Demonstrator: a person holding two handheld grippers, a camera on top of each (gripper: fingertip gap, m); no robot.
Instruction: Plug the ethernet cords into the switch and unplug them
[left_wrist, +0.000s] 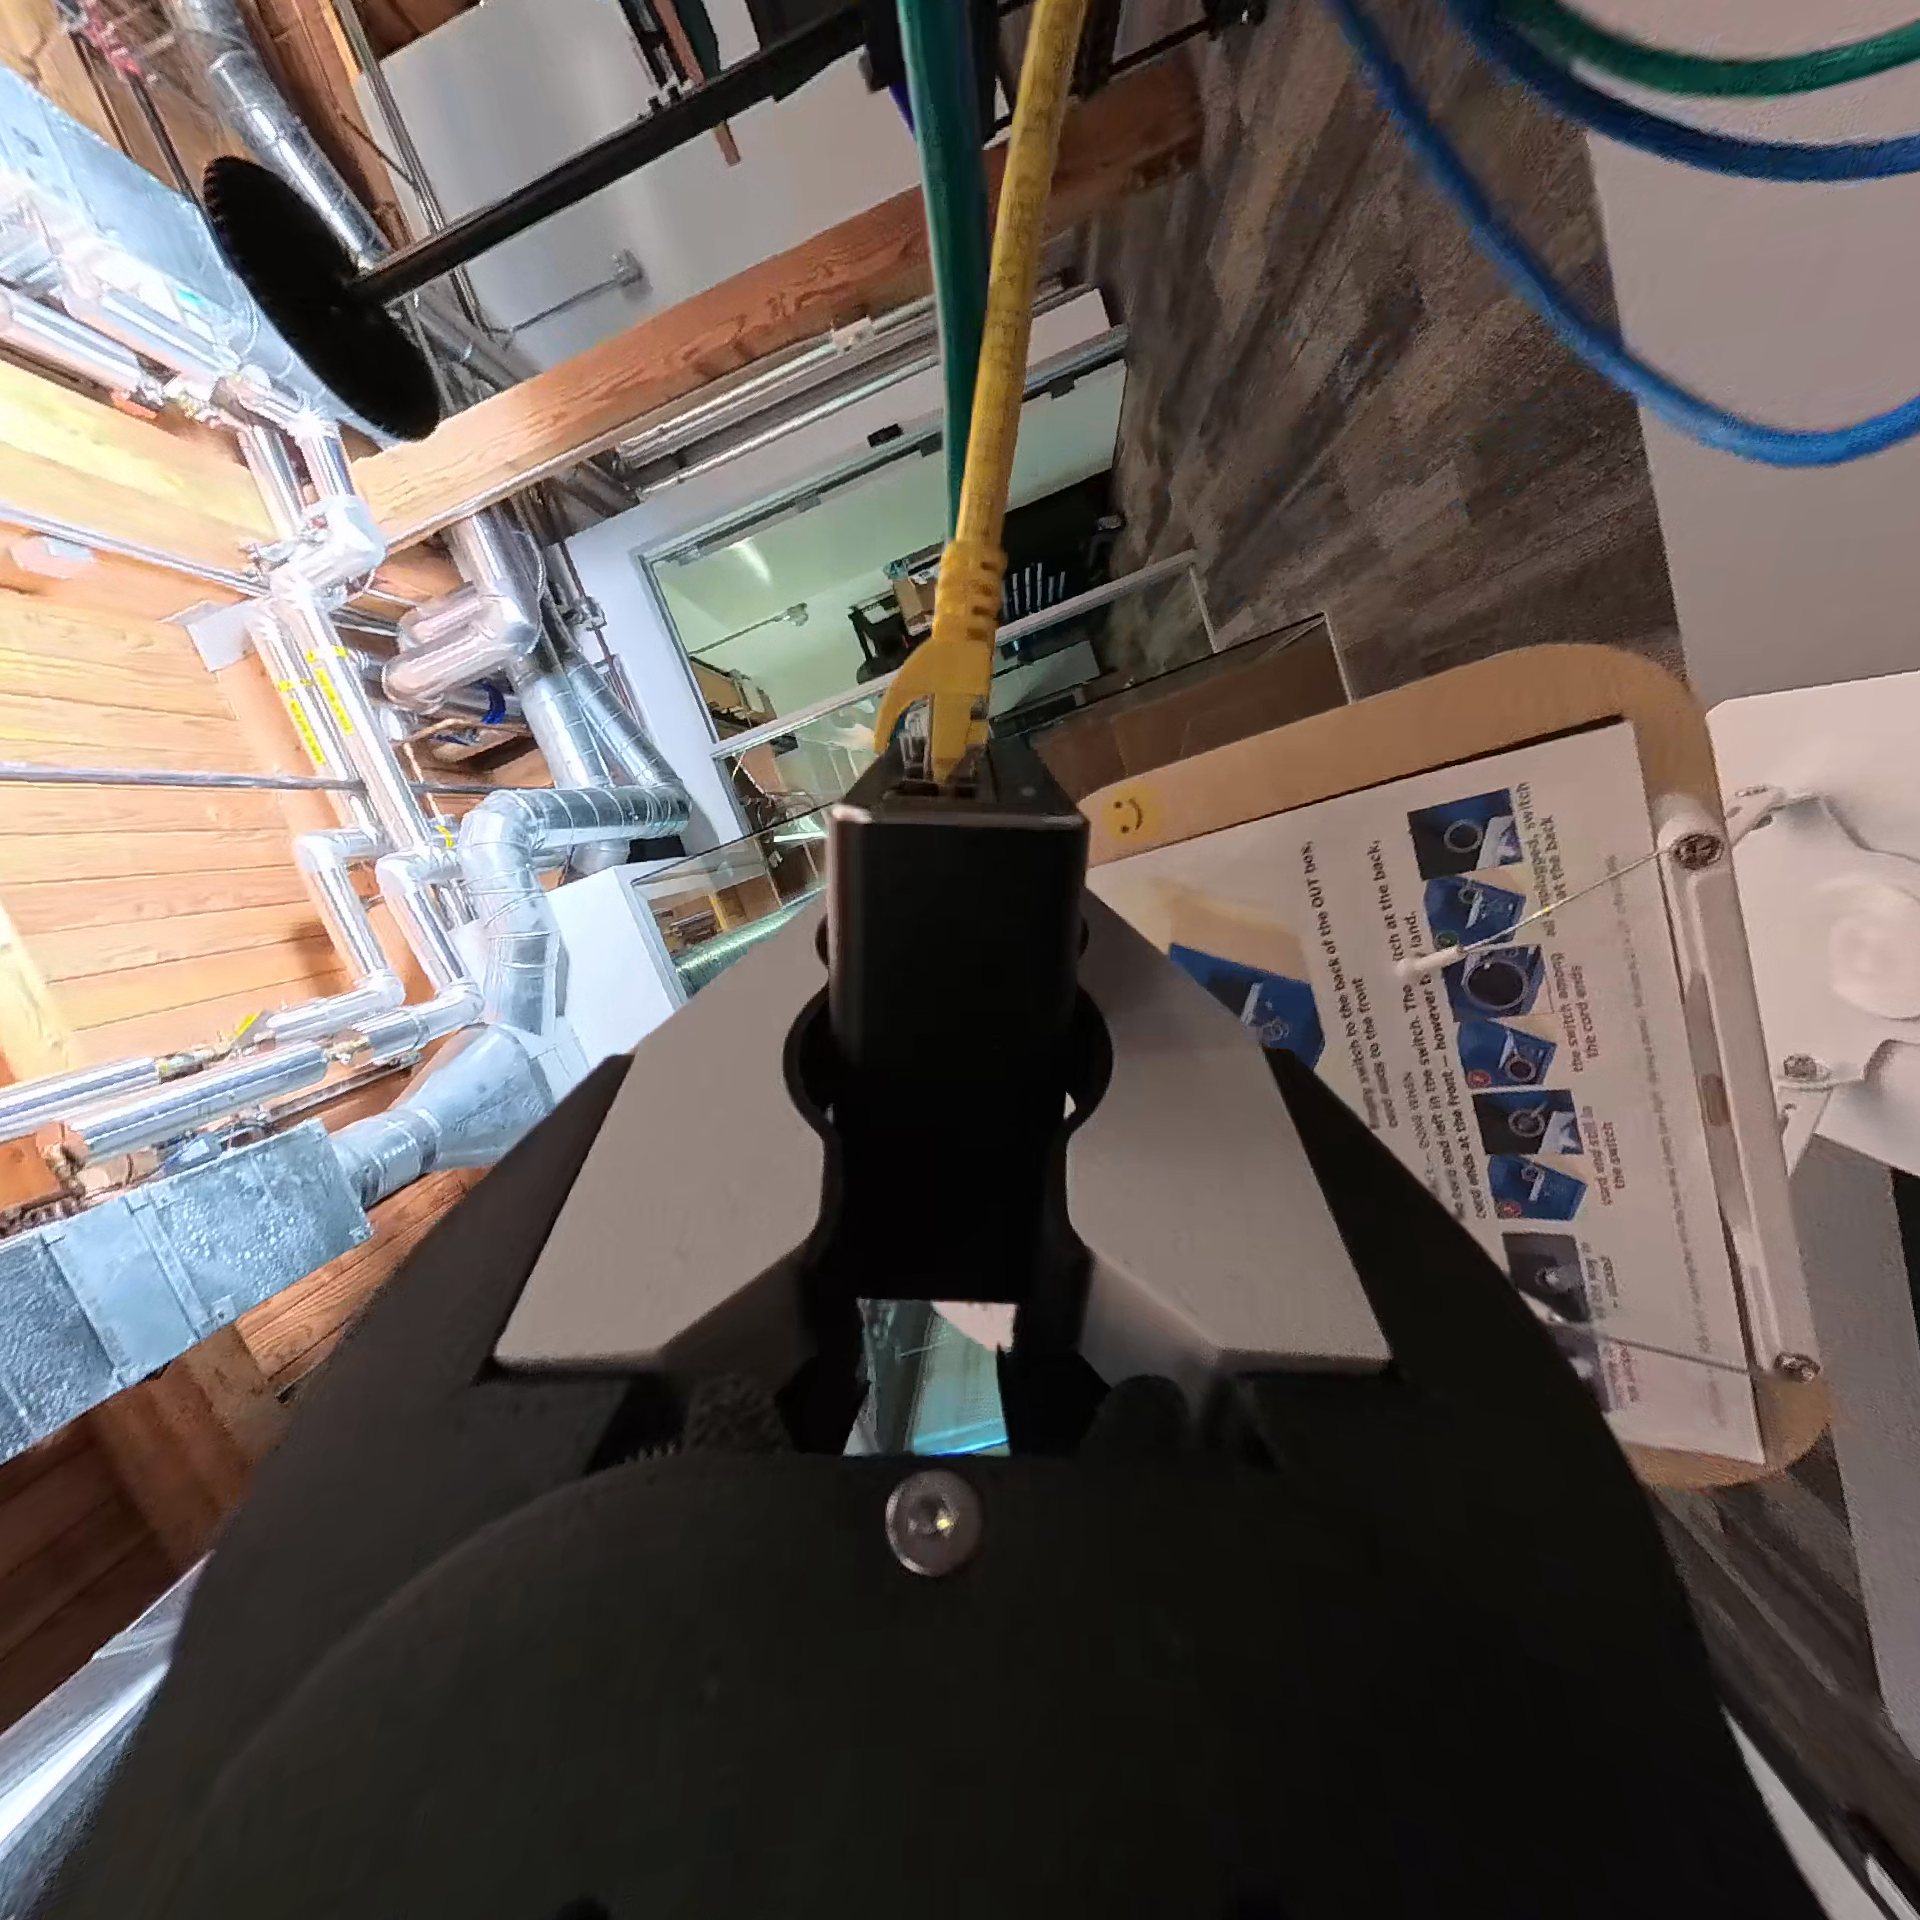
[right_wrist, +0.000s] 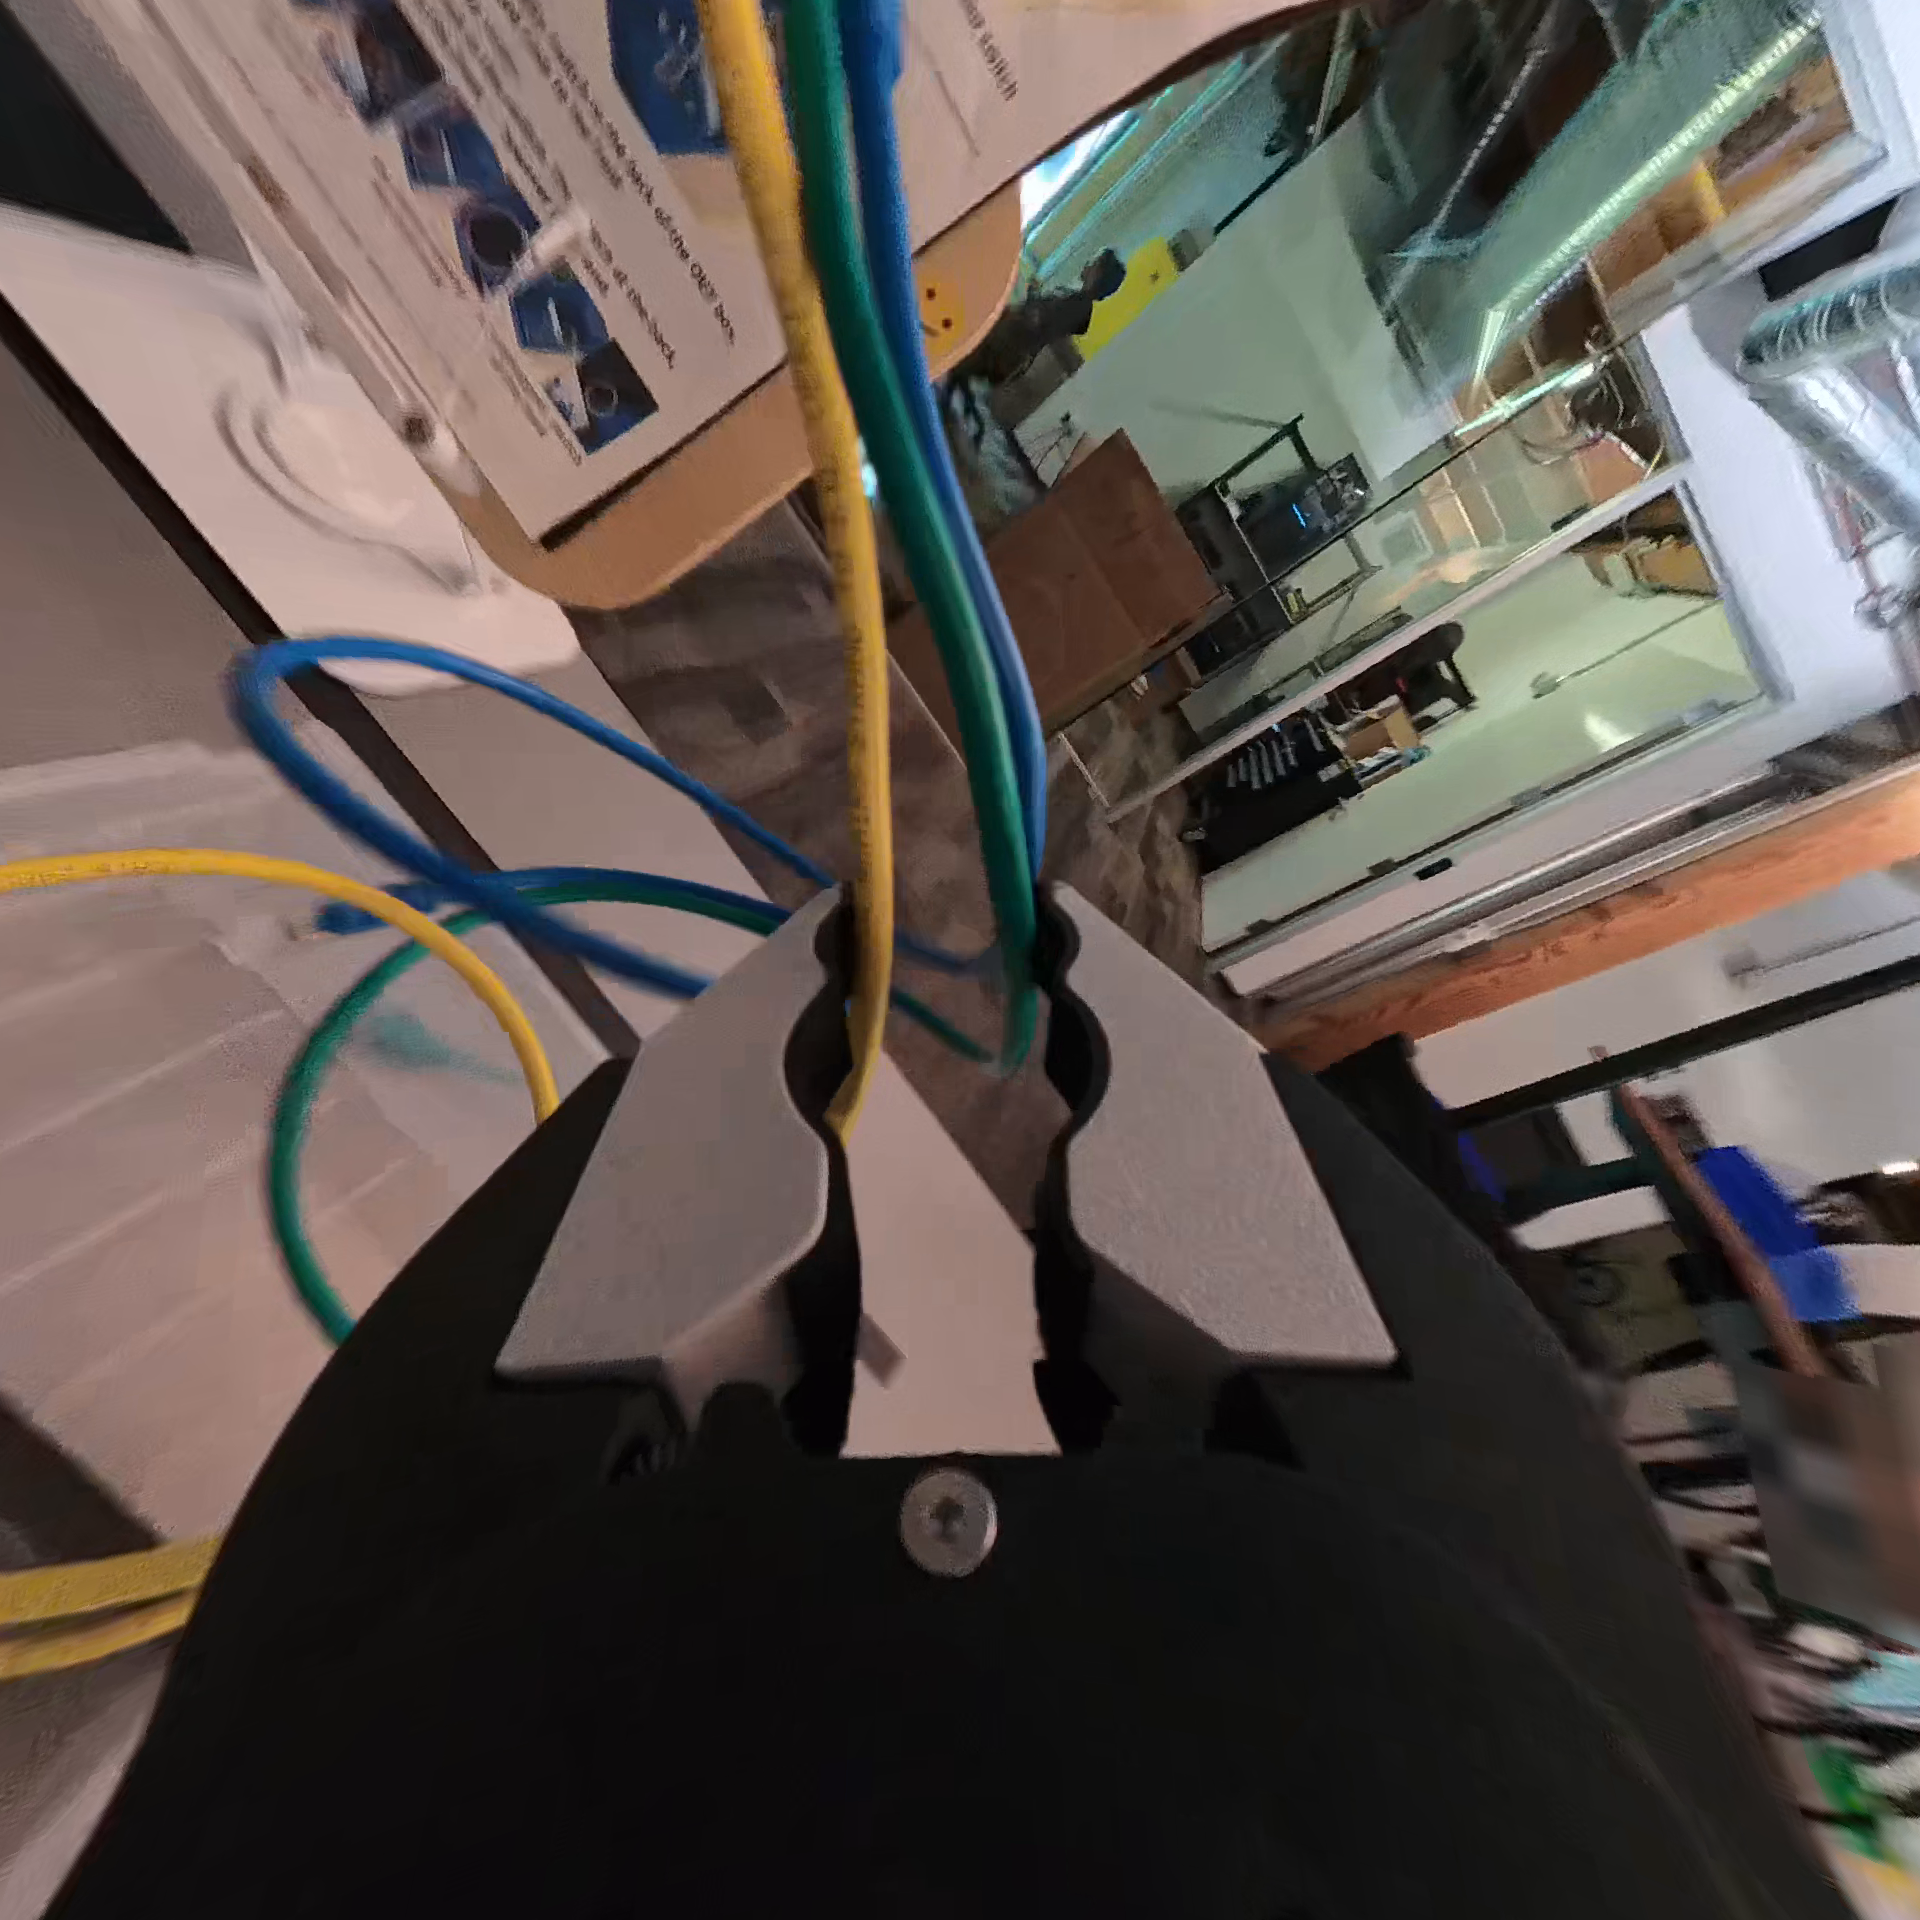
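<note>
Switch (left_wrist: 956, 997) sits clamped end-on between the closed fingers of the left gripper (left_wrist: 956, 1049), its port face pointing away from the camera. A yellow cord (left_wrist: 987, 436) is seated in one port, plug latched at the far edge, and runs straight off from it; a green cord (left_wrist: 940, 260) runs alongside it, though whether it is plugged in is hidden behind the yellow plug.

The right gripper (right_wrist: 940, 997) stands partly open, with nothing pinched. The yellow cord (right_wrist: 857, 623) passes through the gap by the left finger, while the green cord (right_wrist: 914, 499) and a blue cord (right_wrist: 894, 312) lie against the right finger. Motion blur makes it hard to say whether any cord actually touches the pads. Farther off, loose loops of all three colours hang over a white surface, and a printed sheet (right_wrist: 582, 260) on a brown board stands behind them.

The main risk, as I judge it, is closing on the wrong strand: three cords crowd the same gap, and a careless squeeze could catch two together. Pulling on the cable instead of the plug could also strain the latch, or drag the switch askew in the left grip. The trailing loops might snag as well.
</note>
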